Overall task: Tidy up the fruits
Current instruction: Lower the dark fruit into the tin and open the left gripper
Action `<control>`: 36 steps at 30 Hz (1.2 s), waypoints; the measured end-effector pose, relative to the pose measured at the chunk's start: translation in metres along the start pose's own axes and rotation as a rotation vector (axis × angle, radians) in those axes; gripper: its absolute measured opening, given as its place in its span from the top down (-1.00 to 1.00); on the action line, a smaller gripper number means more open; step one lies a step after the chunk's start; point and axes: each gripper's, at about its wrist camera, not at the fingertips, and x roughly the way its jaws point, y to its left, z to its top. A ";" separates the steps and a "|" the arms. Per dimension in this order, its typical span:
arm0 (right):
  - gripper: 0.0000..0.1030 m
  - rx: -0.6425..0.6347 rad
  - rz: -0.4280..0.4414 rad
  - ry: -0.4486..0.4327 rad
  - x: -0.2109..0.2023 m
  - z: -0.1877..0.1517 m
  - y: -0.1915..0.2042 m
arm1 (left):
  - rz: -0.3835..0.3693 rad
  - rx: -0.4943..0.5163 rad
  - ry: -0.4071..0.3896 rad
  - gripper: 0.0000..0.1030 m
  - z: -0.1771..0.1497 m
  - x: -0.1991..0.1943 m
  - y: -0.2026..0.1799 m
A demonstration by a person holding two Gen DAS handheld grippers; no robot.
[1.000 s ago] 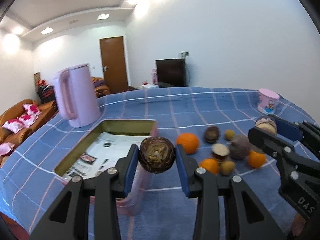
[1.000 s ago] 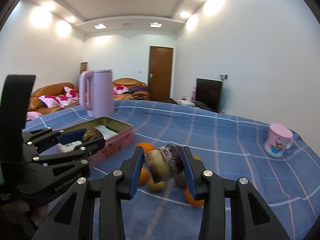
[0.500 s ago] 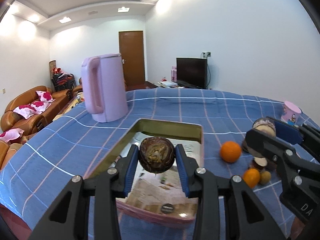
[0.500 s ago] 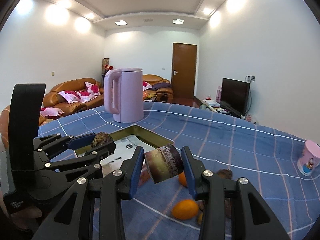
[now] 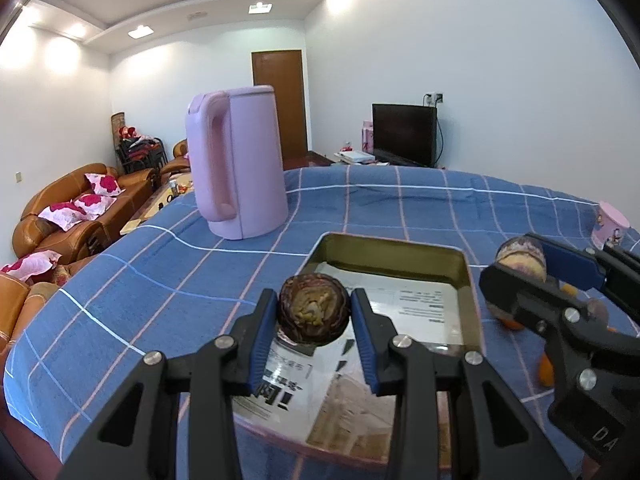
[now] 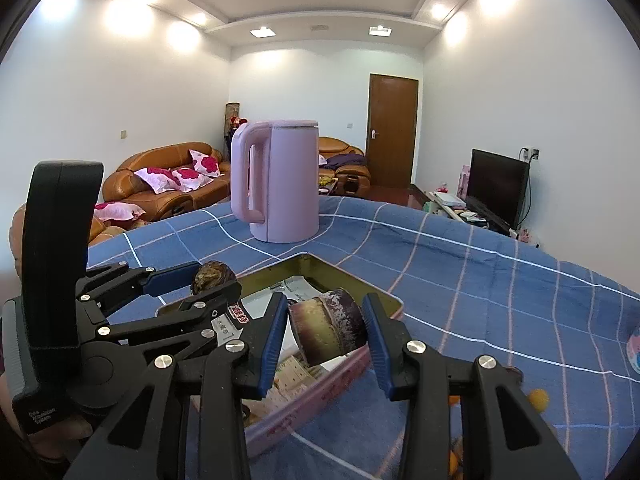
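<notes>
My left gripper (image 5: pixel 314 318) is shut on a dark brown round fruit (image 5: pixel 313 310) and holds it above the near part of a rectangular tin tray (image 5: pixel 466 280) lined with printed paper. My right gripper (image 6: pixel 326 330) is shut on a cut purple-brown fruit half (image 6: pixel 328 332) over the tray's right rim (image 6: pixel 352 280). In the left wrist view the right gripper (image 5: pixel 520 264) shows at the right with its fruit (image 5: pixel 520 258). In the right wrist view the left gripper (image 6: pixel 212 280) shows at the left. An orange (image 5: pixel 512 323) is partly hidden behind it.
A tall pink kettle (image 5: pixel 236 168) stands on the blue checked tablecloth (image 5: pixel 160 280) behind the tray. A pink cup (image 5: pixel 612 224) sits at the far right. Small fruits (image 6: pixel 538 398) lie to the right of the tray. Sofas and a TV are beyond the table.
Both grippers have moved left, away from the fruit pile, and now hold their fruits over the tray. The kettle looks nearer.
</notes>
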 end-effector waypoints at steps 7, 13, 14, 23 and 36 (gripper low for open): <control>0.20 0.011 0.019 0.038 0.020 -0.002 0.001 | 0.002 -0.004 0.020 0.23 0.002 0.009 0.006; 0.20 0.017 0.029 0.066 0.032 -0.004 0.004 | -0.003 0.003 0.042 0.23 0.001 0.016 0.007; 0.20 0.017 0.030 0.068 0.032 -0.004 0.005 | -0.002 0.002 0.044 0.23 0.001 0.017 0.008; 0.20 0.027 0.038 0.100 0.039 -0.009 0.004 | -0.009 0.009 0.069 0.23 0.001 0.025 0.007; 0.20 0.028 0.053 0.137 0.045 -0.010 0.004 | -0.004 0.006 0.110 0.23 0.001 0.033 0.009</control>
